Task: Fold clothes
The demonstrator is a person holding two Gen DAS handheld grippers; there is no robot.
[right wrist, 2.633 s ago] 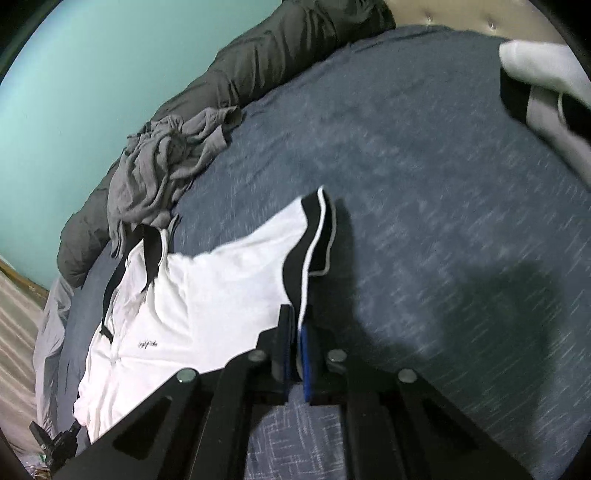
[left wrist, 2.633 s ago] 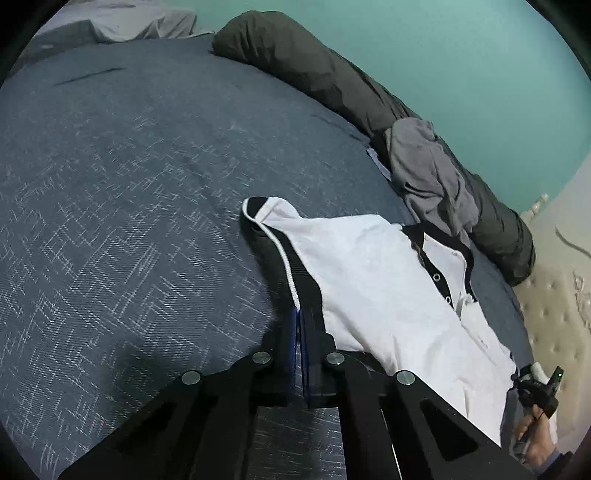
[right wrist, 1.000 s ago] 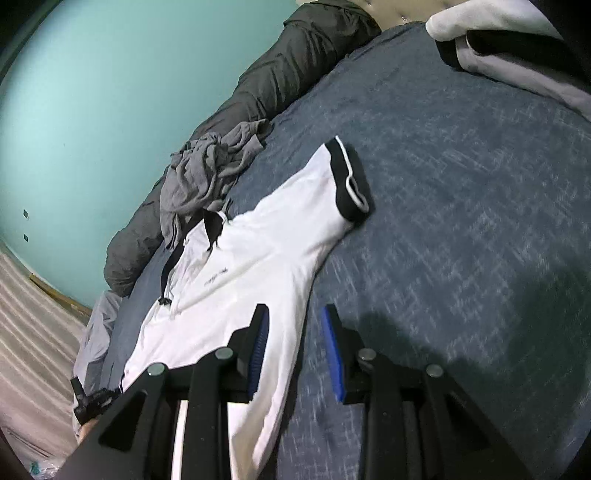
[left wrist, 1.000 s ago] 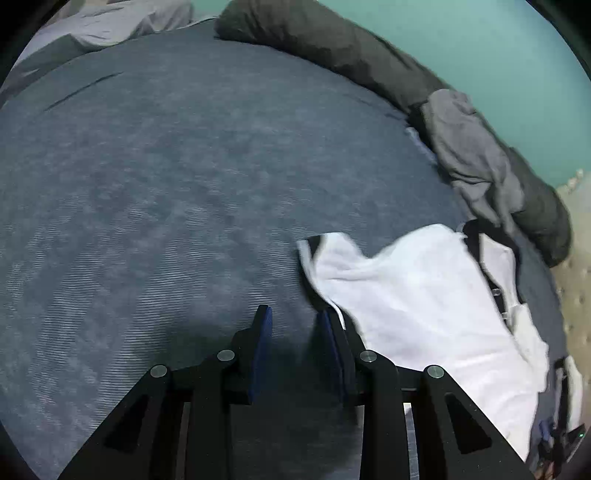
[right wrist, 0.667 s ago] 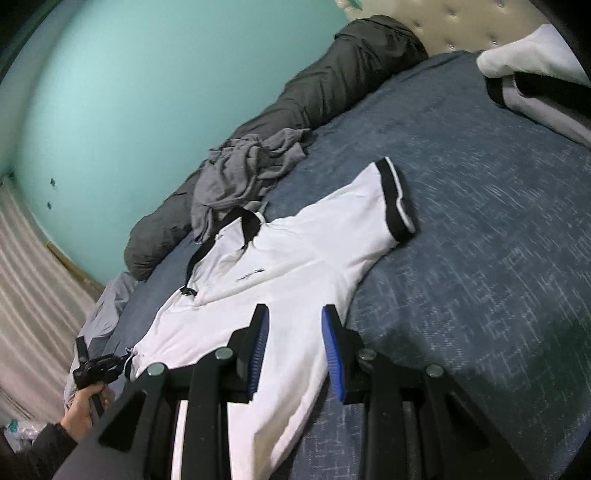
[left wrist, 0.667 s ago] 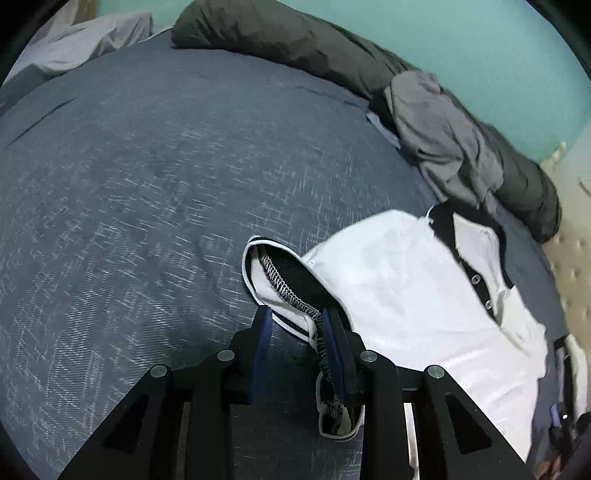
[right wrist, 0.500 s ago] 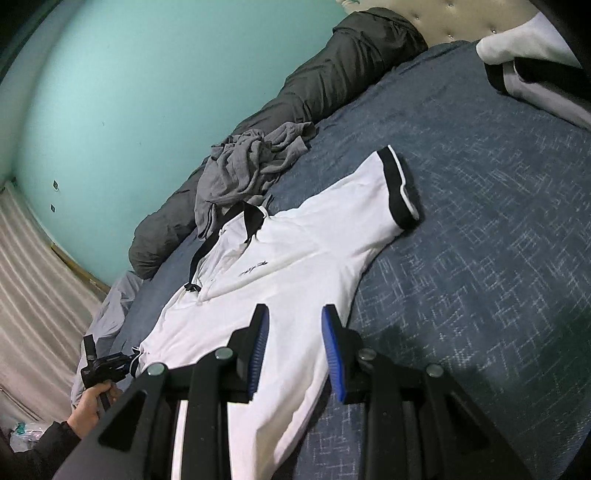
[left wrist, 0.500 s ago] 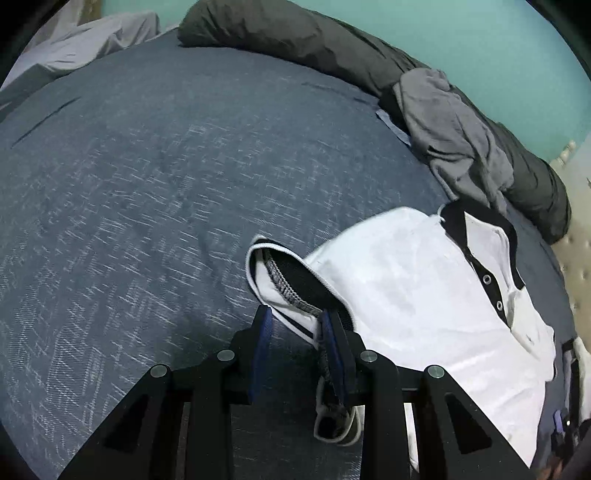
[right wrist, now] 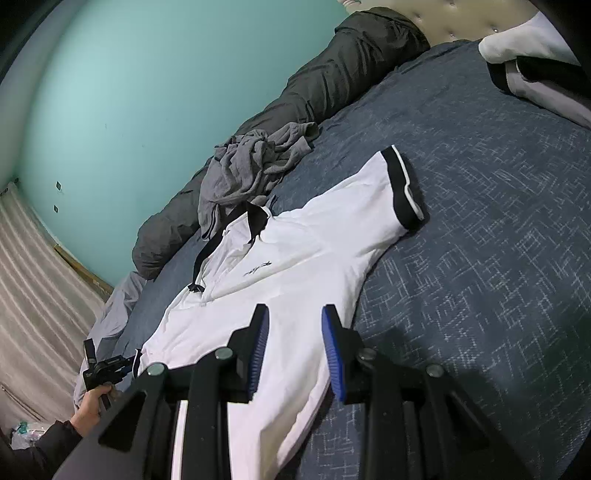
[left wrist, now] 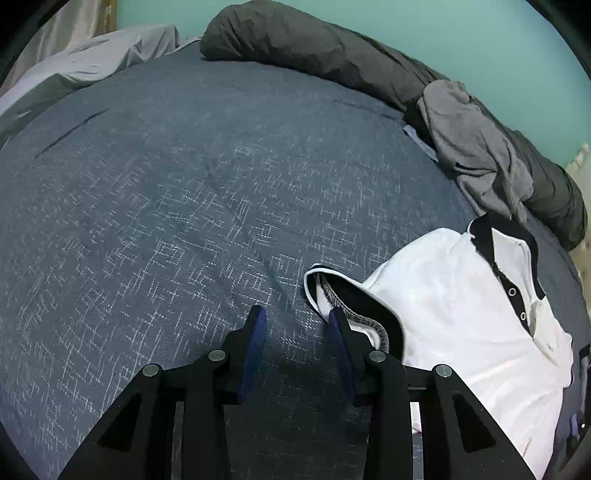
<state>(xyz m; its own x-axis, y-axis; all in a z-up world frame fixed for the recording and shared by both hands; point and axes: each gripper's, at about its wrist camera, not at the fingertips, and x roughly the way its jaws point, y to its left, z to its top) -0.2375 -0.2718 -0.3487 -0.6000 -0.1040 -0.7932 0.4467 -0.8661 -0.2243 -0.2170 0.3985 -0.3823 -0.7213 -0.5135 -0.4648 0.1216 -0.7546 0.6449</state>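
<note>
We have the white polo shirt [right wrist: 295, 258] lying face up on the dark blue bedspread [left wrist: 166, 203], collar towards the rolled dark grey duvet [left wrist: 314, 48] along the bed's far edge by the teal wall [right wrist: 147, 92]. A crumpled grey garment [right wrist: 247, 170] sits just beyond the collar, touching it.

Our left gripper [left wrist: 297, 317] stands wide, nothing between its blue pads. Its right finger [left wrist: 341, 339] is just at the black-trimmed cuff of the shirt's sleeve [left wrist: 347, 299], which lies rumpled with the cuff turned up and its grey inner stitching showing; whether the finger touches the fabric we cannot tell. Its left finger sits over bare bedspread.

Our right gripper [right wrist: 293, 317] is also spread wide and grips nothing. It hovers over the lower side of the shirt's body, white cloth showing between the fingers and under them; contact we cannot make out. The other sleeve [right wrist: 399, 184] lies spread flat out towards the headboard [right wrist: 461, 18] end, black cuff with its white stripe outermost.

In the right wrist view, a hand [right wrist: 90, 406] in a dark sleeve holds the left gripper's handle near the shirt's far sleeve. A folded white and grey garment [right wrist: 532, 62] rests at the bed's headboard corner.
</note>
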